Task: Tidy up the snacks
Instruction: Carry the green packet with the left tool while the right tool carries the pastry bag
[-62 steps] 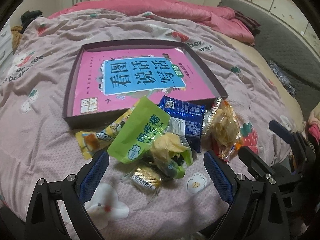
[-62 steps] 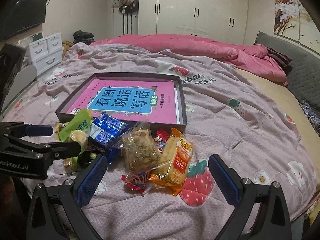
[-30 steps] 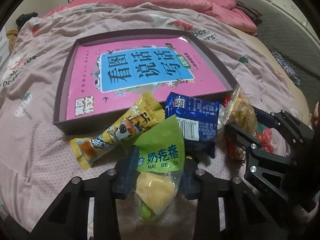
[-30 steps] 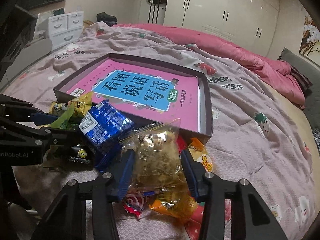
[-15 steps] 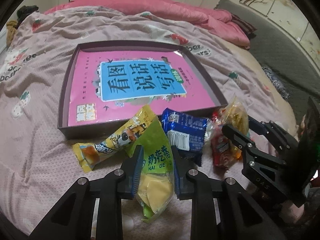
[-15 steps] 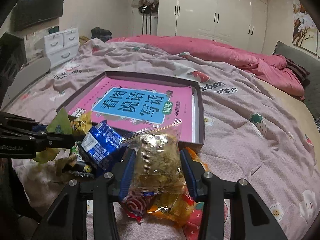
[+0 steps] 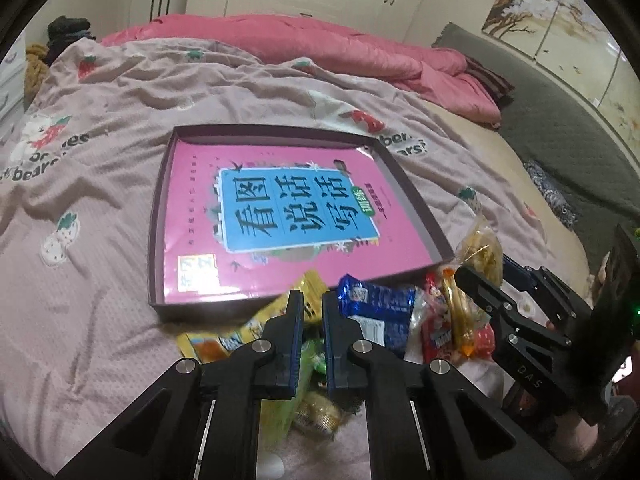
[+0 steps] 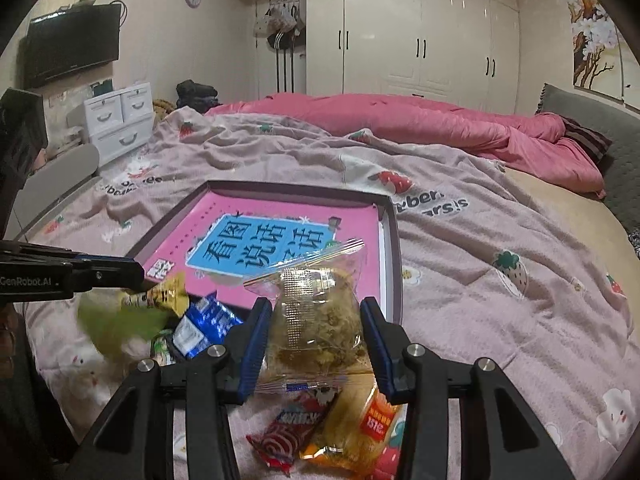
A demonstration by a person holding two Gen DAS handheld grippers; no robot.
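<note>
The right gripper (image 8: 316, 340) holds a clear snack bag (image 8: 318, 320) between its two blue pads; the bag stands up tall, with its long side pointing up and away from the tongs, toward the box. The dark box (image 8: 394, 264) lies just past the bag, right in front, with a pink book (image 8: 280, 240) flat inside it; so I think the next move is a short push forward and then a letting go. The right gripper looks closer to the box's near wall than the left one.

The left gripper (image 7: 312, 312) is almost closed; a green snack bag (image 8: 116, 324) hangs under it, pinched at its top, I think, but the pinch itself is hard to see. The box (image 7: 158, 216) lies ahead of it too, a bit to the left.

More snacks lie on the bed cover (image 8: 500, 320) near the box: a blue pack (image 7: 376, 304), a yellow pack (image 7: 240, 332), a red pack (image 8: 292, 432) and an orange pack (image 8: 368, 428).
</note>
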